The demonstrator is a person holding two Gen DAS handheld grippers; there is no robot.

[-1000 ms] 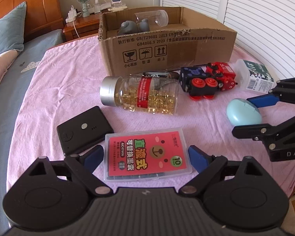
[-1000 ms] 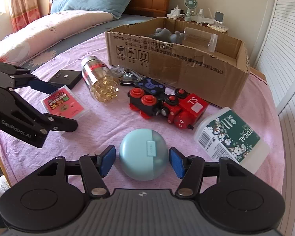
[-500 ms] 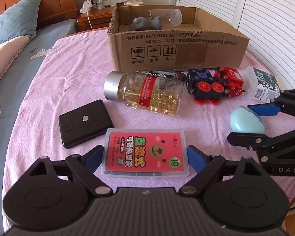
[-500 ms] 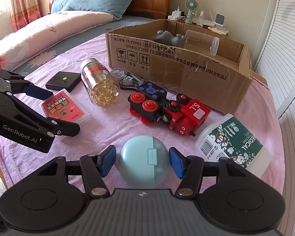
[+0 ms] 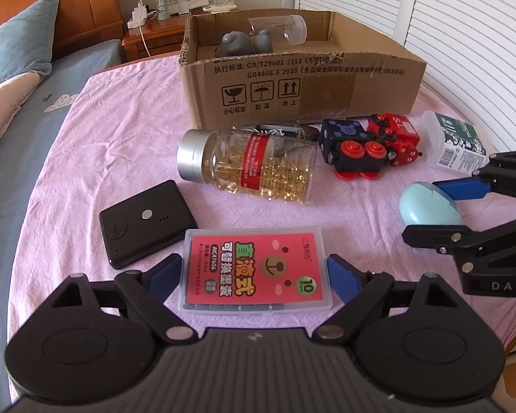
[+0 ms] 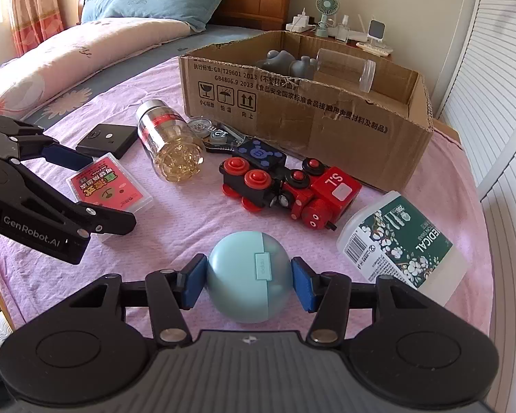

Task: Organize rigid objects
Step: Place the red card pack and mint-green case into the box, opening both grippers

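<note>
Right wrist view shows your right gripper (image 6: pixel 249 284) with jaws that have just been closing, both blue pads now pressed against the round blue case (image 6: pixel 249 277) on the pink cloth (image 6: pixel 175 227). Your left gripper (image 5: pixel 254 273) stands wide, its pads straddling the red-labelled plastic box (image 5: pixel 254 268), apparently without squeezing it.

The cardboard box (image 5: pixel 302 93) wall is hiding the lower parts of the grey figure (image 5: pixel 244 43) and clear jar (image 5: pixel 278 29), while the capsule bottle (image 5: pixel 247 165) is covering the tape dispenser (image 5: pixel 278 130).
</note>
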